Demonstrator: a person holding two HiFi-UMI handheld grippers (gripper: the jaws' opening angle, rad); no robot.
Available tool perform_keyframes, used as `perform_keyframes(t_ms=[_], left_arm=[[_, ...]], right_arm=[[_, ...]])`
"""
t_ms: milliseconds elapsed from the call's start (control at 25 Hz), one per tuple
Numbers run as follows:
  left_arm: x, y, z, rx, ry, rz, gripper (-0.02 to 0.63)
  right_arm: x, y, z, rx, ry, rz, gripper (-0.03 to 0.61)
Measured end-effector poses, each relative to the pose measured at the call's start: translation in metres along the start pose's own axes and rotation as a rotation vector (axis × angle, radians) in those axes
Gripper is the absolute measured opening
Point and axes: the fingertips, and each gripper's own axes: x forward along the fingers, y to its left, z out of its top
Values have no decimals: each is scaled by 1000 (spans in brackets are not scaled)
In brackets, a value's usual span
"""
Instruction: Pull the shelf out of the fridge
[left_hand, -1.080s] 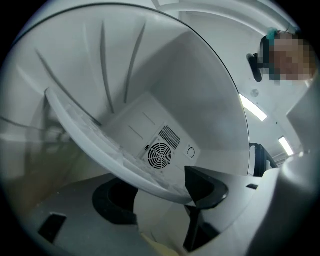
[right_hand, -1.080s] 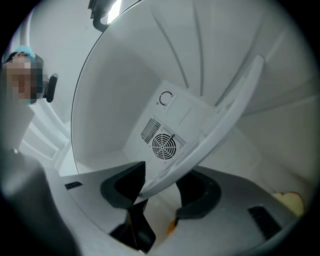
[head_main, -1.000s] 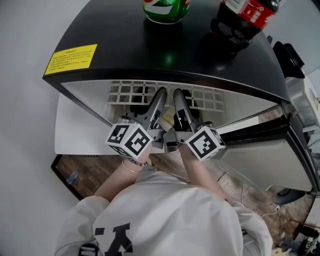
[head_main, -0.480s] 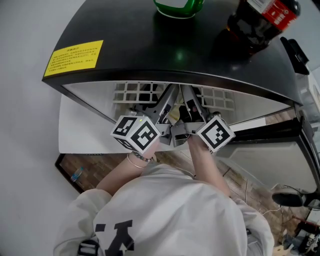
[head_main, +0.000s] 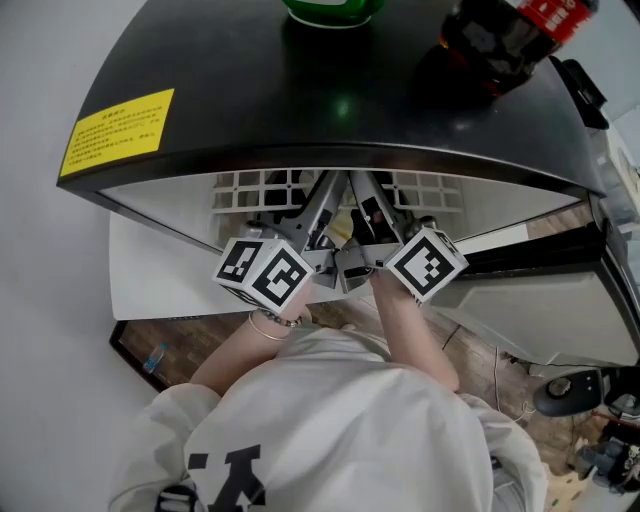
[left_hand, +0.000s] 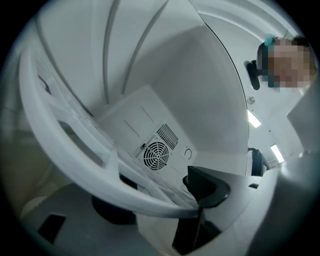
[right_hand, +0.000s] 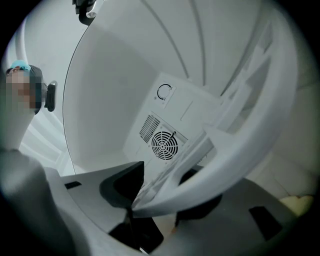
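Your two grippers meet at the front rail of the white plastic lattice shelf (head_main: 250, 187), which sits inside the glossy black-topped fridge (head_main: 240, 110).

A yellow rectangular label (head_main: 117, 131) is stuck at the top's left; further right stand a green plastic bottle (head_main: 333, 8) and a dark cola bottle (head_main: 505, 35). Your left gripper (head_main: 326, 192) is letting go, its jaws spreading with the smooth curved rail between its dark pads. Your right gripper (head_main: 364, 197), just beside it, is loosening too, with the same rail between its jaws. A round slotted fan grille (left_hand: 156, 155) sits in the white back wall.
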Motion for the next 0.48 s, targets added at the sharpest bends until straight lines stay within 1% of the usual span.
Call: perform_keyframes(t_ms=[240, 480], left_arm=[[-2, 2, 0, 12, 0, 40, 307], [-8, -2, 0, 12, -5, 59, 298]], right_arm=[[-2, -2, -1, 11, 3, -4, 209], [-6, 1, -2, 10, 21, -11, 206]])
